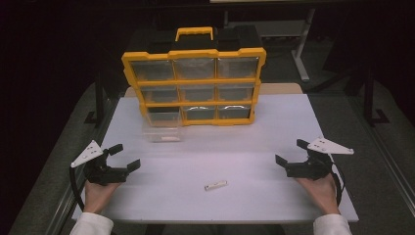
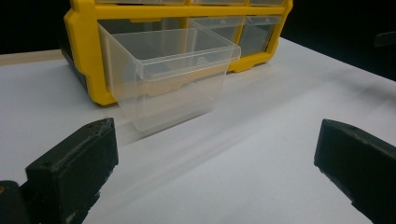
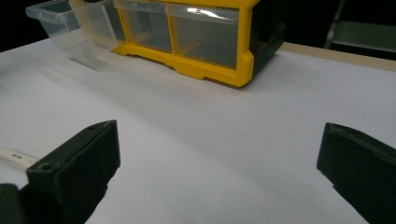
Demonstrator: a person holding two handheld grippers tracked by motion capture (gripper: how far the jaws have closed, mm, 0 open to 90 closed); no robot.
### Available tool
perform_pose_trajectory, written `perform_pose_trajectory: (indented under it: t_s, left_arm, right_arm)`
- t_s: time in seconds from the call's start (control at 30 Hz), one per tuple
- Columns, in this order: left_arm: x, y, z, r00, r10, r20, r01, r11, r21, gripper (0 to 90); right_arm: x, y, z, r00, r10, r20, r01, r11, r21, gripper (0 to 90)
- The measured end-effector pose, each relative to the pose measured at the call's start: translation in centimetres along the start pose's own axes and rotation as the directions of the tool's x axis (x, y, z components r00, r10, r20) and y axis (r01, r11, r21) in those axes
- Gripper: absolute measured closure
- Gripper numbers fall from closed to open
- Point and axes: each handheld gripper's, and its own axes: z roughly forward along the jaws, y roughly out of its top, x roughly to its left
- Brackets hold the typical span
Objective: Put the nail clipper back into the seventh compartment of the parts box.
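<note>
A: What is seen of the room and the surface?

B: A dark room is shown, with a white table [image 1: 244,147] lit in the middle. A yellow organiser [image 1: 194,81] with clear drawers is stood upright at the far side of the table, a yellow handle on its black top.

A: How are the tongs held?

B: The left tongs [image 1: 121,157] are held low over the near left part of the table, the right tongs [image 1: 291,152] over the near right part. Both are spread wide, and nothing is gripped or touched by either. In each gripper view the two black jaws are seen far apart with bare table between them.

A: Where are the things nearest to them placed?

B: A clear drawer [image 2: 170,77] is pulled out of the bottom left slot of the organiser and is rested on the table just in front of it; whether it is fully out cannot be told. It is looked at straight on by the left tongs, well apart from them. A small white stick [image 1: 216,185] is laid flat on the near middle of the table, between the two hands and closer to the front edge, touched by nothing.
</note>
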Motion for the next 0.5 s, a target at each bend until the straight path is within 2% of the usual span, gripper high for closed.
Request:
perform_pose_trajectory:
  t_s: [0.27, 0.37, 0.5]
  left_arm:
    - [0.11, -0.01, -0.12, 0.9999, -0.006, -0.008, 0.006, 1.0000, -0.005, 0.0]
    - [0.26, 0.01, 0.03, 0.9996, -0.020, 0.020, 0.020, 0.9997, -0.012, 0.0]
    - [0.27, 0.14, 0.19, 0.9992, -0.027, 0.028, 0.027, 0.9996, -0.007, 0.0]
  right_arm:
    - [-0.07, -0.08, 0.06, 1.0000, 0.007, 0.002, -0.007, 1.000, 0.006, 0.0]
    - [-0.14, -0.09, 0.00, 0.9997, 0.014, 0.020, -0.014, 1.000, 0.005, 0.0]
    - [-0.21, -0.09, -0.17, 0.9994, 0.014, 0.030, -0.014, 1.000, 0.003, 0.0]
